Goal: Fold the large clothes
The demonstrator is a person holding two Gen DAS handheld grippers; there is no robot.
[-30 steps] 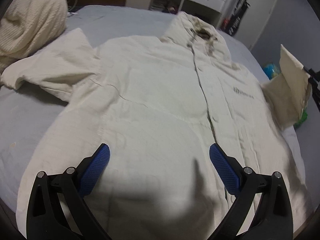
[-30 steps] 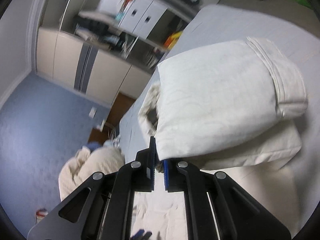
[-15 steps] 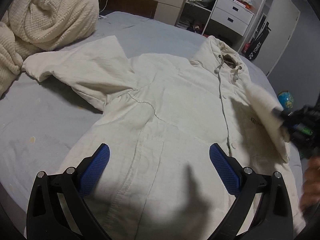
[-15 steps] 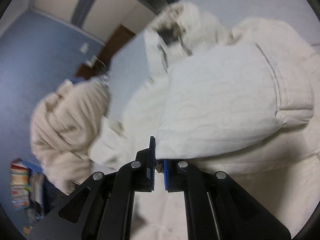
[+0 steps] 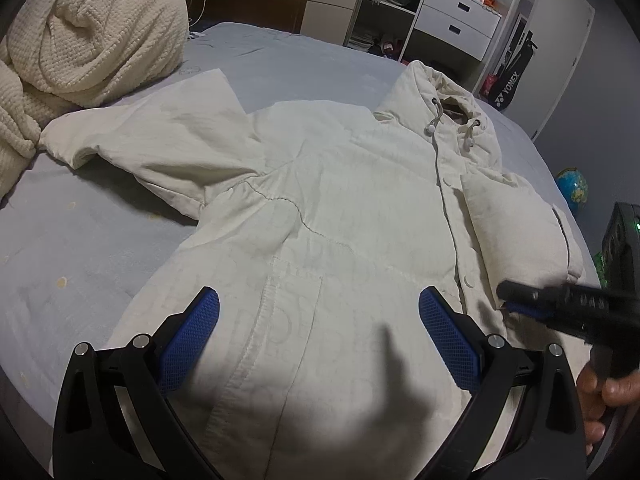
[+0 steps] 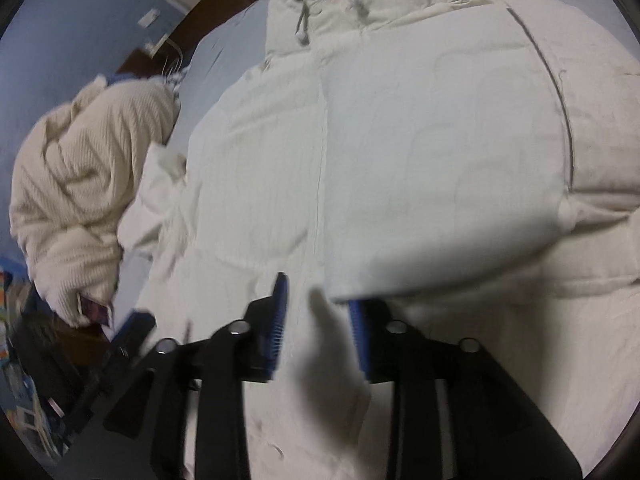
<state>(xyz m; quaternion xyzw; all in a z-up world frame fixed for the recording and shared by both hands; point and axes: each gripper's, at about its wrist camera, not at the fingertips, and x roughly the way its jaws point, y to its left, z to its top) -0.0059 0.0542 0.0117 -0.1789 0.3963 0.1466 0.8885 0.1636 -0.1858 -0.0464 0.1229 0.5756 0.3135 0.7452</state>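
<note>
A cream hooded jacket (image 5: 320, 220) lies front up on the grey-blue bed (image 5: 80, 240), hood toward the far side. Its right sleeve (image 5: 516, 232) lies folded across the chest; its left sleeve (image 5: 152, 140) is spread out toward the left. My left gripper (image 5: 318, 334) is open and empty above the jacket's lower front. My right gripper (image 6: 316, 320) is open, its jaws apart at the folded sleeve's cuff edge (image 6: 440, 168); it also shows in the left wrist view (image 5: 560, 308) at the right, beside the sleeve.
A heap of cream knitted blanket (image 5: 80, 40) sits at the bed's far left. White drawers and shelves (image 5: 452, 20) stand behind the bed. A globe (image 5: 574, 190) and a dark box (image 5: 624, 248) are on the floor to the right.
My right gripper carried the right sleeve over the jacket's chest, laid it down and opened. My left gripper stayed open while its view pulled back and swung left.
</note>
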